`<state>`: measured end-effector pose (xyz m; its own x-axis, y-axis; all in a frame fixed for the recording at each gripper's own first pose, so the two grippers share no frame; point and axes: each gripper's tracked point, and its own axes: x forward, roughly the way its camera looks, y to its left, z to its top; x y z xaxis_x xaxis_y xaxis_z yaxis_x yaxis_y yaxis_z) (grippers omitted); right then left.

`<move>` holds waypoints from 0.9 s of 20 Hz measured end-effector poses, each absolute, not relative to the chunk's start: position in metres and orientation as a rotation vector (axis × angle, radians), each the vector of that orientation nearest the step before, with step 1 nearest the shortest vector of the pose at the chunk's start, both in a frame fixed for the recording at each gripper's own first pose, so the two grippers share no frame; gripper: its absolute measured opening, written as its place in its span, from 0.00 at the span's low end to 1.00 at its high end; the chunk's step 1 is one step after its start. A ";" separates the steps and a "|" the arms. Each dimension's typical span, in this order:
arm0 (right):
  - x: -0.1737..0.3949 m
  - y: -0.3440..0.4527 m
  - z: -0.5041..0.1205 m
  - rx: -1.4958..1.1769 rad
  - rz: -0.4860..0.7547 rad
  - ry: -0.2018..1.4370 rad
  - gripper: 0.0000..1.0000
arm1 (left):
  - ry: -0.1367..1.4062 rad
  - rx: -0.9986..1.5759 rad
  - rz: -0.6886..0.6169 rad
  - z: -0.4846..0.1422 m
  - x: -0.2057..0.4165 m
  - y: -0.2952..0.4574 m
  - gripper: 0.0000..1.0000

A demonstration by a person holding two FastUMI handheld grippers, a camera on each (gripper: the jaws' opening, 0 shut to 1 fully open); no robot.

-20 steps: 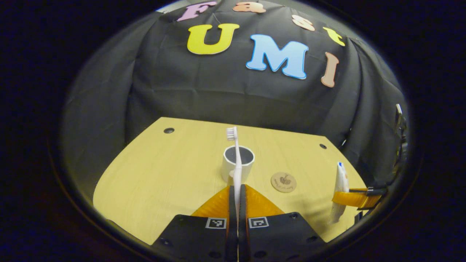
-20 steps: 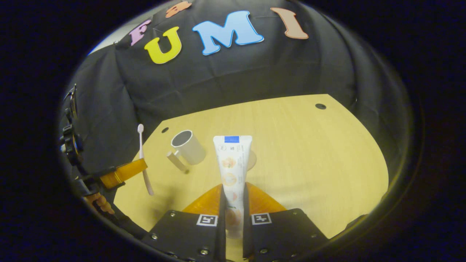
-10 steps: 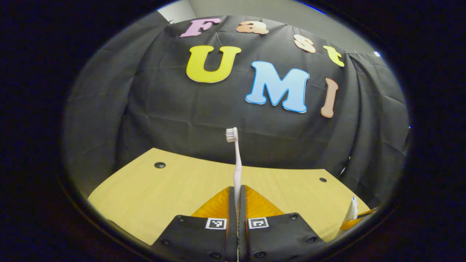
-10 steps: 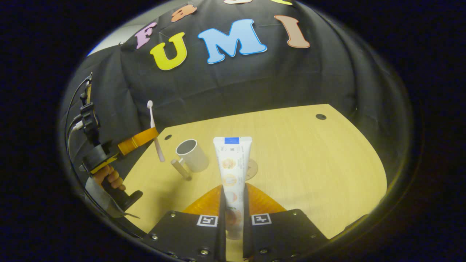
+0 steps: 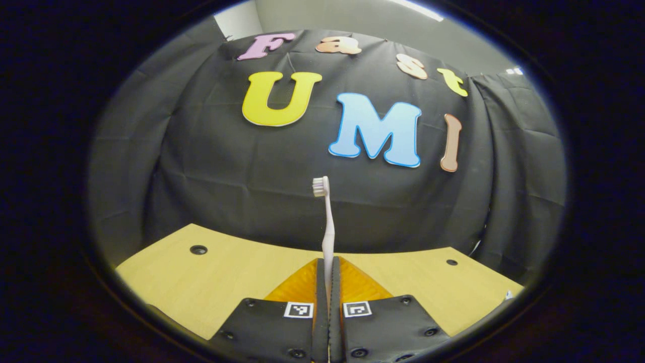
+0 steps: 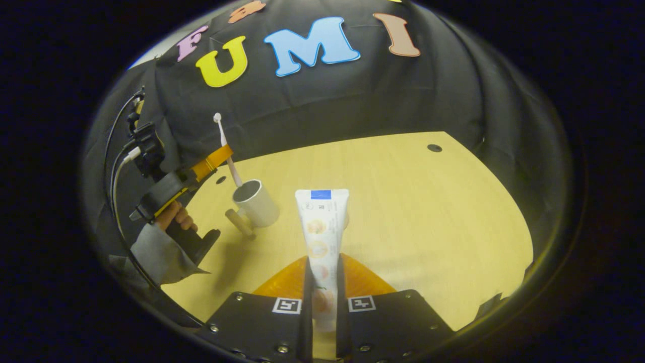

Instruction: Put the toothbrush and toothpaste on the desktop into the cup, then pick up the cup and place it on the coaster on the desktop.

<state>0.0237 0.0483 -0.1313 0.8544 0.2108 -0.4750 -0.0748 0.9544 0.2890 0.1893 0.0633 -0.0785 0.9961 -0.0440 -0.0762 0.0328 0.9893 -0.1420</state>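
Observation:
My left gripper [image 5: 328, 262] is shut on a white toothbrush [image 5: 327, 222], which stands upright with its bristles at the top. In the right gripper view that left gripper [image 6: 214, 160] holds the toothbrush [image 6: 225, 146] just above the white cup [image 6: 256, 202], its lower end near the cup's mouth. The cup stands on the wooden desktop [image 6: 403, 201] with a handle toward me. My right gripper [image 6: 322, 259] is shut on the white toothpaste tube [image 6: 322, 227], held upright. The tube hides most of the round coaster [image 6: 346, 220] behind it.
A hand and grey sleeve [image 6: 161, 242] hold the left gripper at the desktop's left edge, with cables above. The desktop [image 5: 211, 282] has small dark holes [image 5: 198, 249] near its far corners. Black cloth walls close in the back and sides.
The left gripper has risen and tilted up, so the cup has dropped out of its view. In the right gripper view the toothbrush has moved right, over the cup. The toothpaste stays gripped.

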 end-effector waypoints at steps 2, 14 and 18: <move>0.024 0.048 -0.131 0.264 0.149 0.526 0.18 | 0.096 -0.142 -0.036 -0.087 0.195 0.065 0.08; 0.030 0.065 -0.134 0.259 0.207 0.528 0.19 | 0.191 -0.146 -0.098 -0.107 0.183 0.059 0.54; 0.049 0.081 -0.113 0.263 0.246 0.478 0.18 | 0.191 -0.138 -0.092 -0.099 0.173 0.062 0.90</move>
<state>0.0492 0.0810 -0.1131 0.8597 0.2930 -0.4184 -0.1708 0.9369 0.3051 0.1727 0.0621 -0.0995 0.9777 -0.1045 -0.1823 0.0783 0.9863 -0.1454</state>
